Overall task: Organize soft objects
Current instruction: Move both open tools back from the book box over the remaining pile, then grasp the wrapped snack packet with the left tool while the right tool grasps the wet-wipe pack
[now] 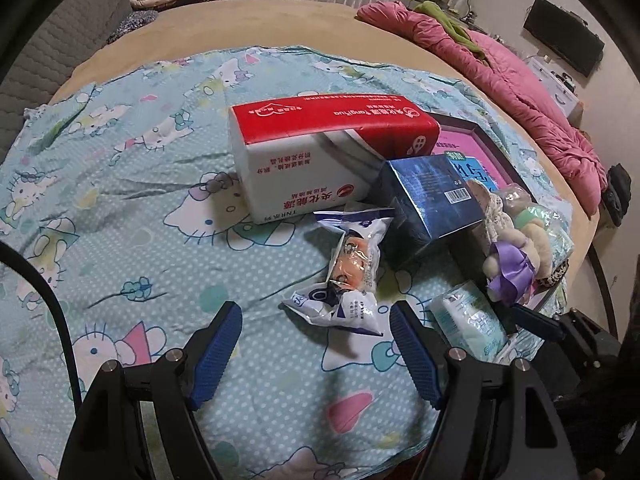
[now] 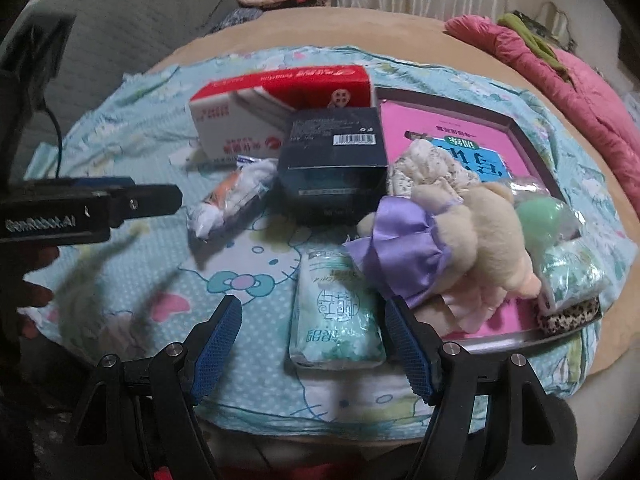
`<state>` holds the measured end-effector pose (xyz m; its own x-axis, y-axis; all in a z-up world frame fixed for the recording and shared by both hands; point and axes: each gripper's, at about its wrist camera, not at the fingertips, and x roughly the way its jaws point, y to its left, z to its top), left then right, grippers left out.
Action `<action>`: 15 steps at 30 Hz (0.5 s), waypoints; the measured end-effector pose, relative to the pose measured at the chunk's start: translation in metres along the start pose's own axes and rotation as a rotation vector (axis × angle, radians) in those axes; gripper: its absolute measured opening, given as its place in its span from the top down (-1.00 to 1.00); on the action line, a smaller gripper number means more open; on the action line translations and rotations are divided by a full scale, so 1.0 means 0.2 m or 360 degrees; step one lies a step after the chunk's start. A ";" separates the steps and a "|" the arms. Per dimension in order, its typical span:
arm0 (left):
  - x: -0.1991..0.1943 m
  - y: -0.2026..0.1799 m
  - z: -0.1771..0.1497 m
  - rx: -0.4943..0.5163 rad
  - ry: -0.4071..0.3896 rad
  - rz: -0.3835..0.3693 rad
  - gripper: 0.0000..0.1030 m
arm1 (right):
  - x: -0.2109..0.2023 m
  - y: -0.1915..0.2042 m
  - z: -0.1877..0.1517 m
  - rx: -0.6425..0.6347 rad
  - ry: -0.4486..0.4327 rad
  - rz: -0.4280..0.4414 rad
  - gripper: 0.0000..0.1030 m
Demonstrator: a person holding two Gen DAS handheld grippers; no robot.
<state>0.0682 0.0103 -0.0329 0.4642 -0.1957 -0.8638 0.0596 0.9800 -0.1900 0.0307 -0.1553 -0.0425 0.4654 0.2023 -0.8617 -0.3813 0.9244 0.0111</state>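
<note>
Two tools hover over the bed's patterned sheet (image 2: 132, 92). Left tool (image 1: 316, 344) is spread wide, empty, just short of a crinkled snack packet (image 1: 344, 280). Right tool (image 2: 314, 338) is likewise spread, straddling a tissue pack (image 2: 334, 312); a plush bear (image 2: 472, 240) lies on the tray (image 2: 524, 136).

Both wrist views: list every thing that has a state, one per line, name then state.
left gripper: open, empty, hovering before the toy packet.
right gripper: open, empty, straddling the tissue pack.
toy packet: sealed, crumpled, flat on the sheet.
tissue pack: sealed, lying flat.
plush bear: lying on its side, partly in the tray.
red-and-white box: closed.
dark blue box: closed.
tray: lidless, holding items.
</note>
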 end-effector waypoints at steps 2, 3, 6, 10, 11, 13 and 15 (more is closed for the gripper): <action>0.02 -0.01 0.00 0.0005 0.0011 -0.0005 -0.47 | 0.04 0.01 0.00 -0.0021 0.0035 -0.0035 -0.40; 0.02 -0.01 0.01 0.0010 0.0014 -0.0012 -0.47 | 0.06 0.01 0.00 -0.0026 0.0051 -0.0050 -0.38; 0.05 -0.03 0.01 0.0026 0.0027 -0.0013 -0.47 | 0.10 0.01 0.00 -0.0054 0.0051 -0.0067 -0.33; 0.09 -0.04 0.03 0.0028 0.0051 -0.0019 -0.47 | 0.16 0.06 0.02 -0.0175 0.0042 -0.0148 -0.31; 0.10 -0.04 0.04 0.0029 0.0057 -0.0019 -0.47 | 0.17 0.08 0.02 -0.0219 0.0042 -0.0179 -0.30; 0.13 -0.05 0.05 0.0036 0.0067 -0.0019 -0.47 | 0.20 0.11 0.02 -0.0311 0.0042 -0.0234 -0.22; 0.16 -0.05 0.06 0.0036 0.0087 -0.0008 -0.47 | 0.24 0.10 0.01 -0.0311 0.0072 -0.0237 -0.11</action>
<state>0.0921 -0.0053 -0.0532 0.4149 -0.2018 -0.8872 0.0821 0.9794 -0.1844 0.0471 -0.1254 -0.0823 0.4935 0.0501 -0.8683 -0.4608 0.8618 -0.2122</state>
